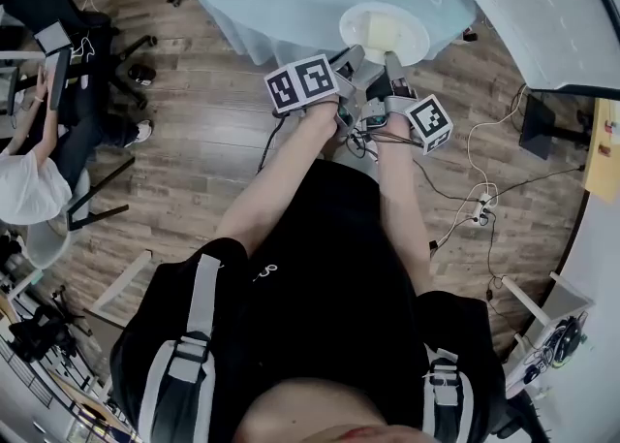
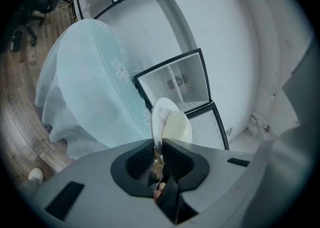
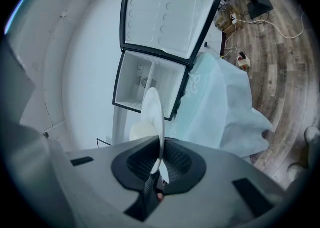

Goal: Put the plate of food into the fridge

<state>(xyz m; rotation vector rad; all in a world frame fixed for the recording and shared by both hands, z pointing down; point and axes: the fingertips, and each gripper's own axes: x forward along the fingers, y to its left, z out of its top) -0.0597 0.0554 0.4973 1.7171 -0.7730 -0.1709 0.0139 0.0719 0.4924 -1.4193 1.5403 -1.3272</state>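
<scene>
Left gripper (image 2: 159, 146) and right gripper (image 3: 161, 147) both clamp the plate of food (image 1: 385, 32) by its near rim.
The dark ribbed fingers (image 2: 176, 158) pinch the white rim from both sides, with the pale food (image 2: 178, 126) on top. At 12 o'clock both gripper views show the open fridge (image 3: 145, 85), its door (image 3: 167, 17) swung wide and the cloth-draped bench (image 2: 85, 82) crowding its corner. Only the head view shows a seated person (image 1: 29, 179) at 9 o'clock and cables (image 1: 484, 204) on the wooden floor (image 1: 203, 141) at 3.
</scene>
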